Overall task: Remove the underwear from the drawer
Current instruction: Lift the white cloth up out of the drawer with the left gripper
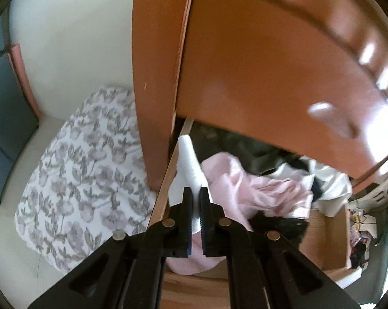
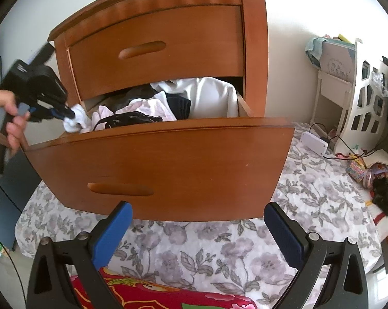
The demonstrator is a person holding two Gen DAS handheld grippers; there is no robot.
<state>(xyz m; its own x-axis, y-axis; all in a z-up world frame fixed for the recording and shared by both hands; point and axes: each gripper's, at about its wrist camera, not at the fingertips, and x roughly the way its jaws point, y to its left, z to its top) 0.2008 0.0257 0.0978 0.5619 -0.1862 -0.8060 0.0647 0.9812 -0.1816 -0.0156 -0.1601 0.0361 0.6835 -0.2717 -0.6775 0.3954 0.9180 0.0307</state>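
My left claw (image 1: 196,200) has its black jaws pinched nearly together on a strip of white ribbed fabric, the white underwear (image 1: 191,164), which runs up from between the pads and over the drawer's left wall; in the right wrist view the same white piece (image 2: 75,121) bunches at the claw's tip (image 2: 70,113), at the drawer's left corner, with my hand (image 2: 11,118) wrapped on the handle behind it. Just right of the clamped cloth lies a soft, crumpled pink garment (image 1: 248,188), touching it, then a tangle of black lacy fabric (image 1: 278,226), and farther in, white cloth (image 1: 330,188) and dark folded pieces under the shadow of the closed upper drawer (image 2: 155,49). The open drawer (image 2: 168,162) is smooth orange-brown wood with a bowed front and an oblong carved pull (image 2: 120,189). My right claw (image 2: 197,234) hangs well apart from the clothes, in front of that bowed front, its blue ribbed pads spread wide with nothing between them. Beneath everything spreads a quilted bedspread (image 2: 206,255) printed with grey-mauve flowers, and beyond it a white openwork piece of furniture (image 2: 361,110) stands against the wall.
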